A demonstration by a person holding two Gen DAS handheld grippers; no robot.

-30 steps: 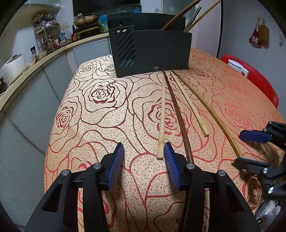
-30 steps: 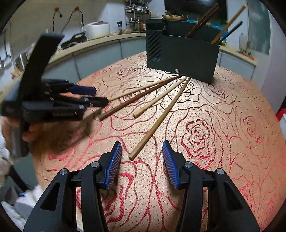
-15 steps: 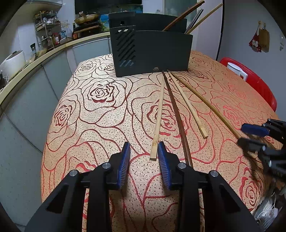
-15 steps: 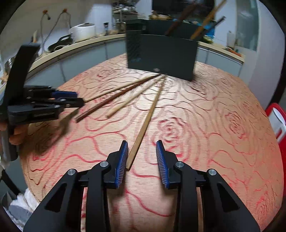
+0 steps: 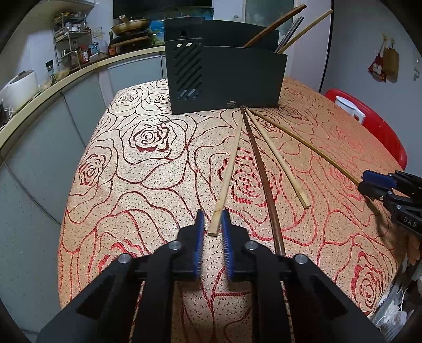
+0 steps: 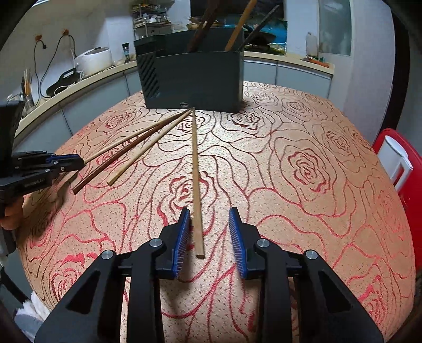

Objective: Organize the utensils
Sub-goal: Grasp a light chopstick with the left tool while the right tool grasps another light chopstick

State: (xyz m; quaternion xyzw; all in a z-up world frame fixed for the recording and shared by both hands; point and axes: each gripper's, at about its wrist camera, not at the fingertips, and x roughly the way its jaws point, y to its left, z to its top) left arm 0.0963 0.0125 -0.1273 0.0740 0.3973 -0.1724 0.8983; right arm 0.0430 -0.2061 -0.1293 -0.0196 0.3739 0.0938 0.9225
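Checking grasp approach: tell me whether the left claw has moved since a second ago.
Yes. The left claw has advanced toward the black holder and narrowed around the pale chopstick's near end.

A home kitchen. A curved worktop (image 5: 66, 79) runs along the wall over grey cabinet doors (image 5: 34, 147), carrying a white rice cooker (image 6: 93, 60), a wire rack (image 5: 70, 39) of bottles and jars, and a pan (image 5: 129, 24). Plugs and cords (image 6: 50, 60) hang on the wall. The counter wears a rose-patterned cloth (image 5: 147, 163), with a red chair (image 5: 369, 126) beside it.
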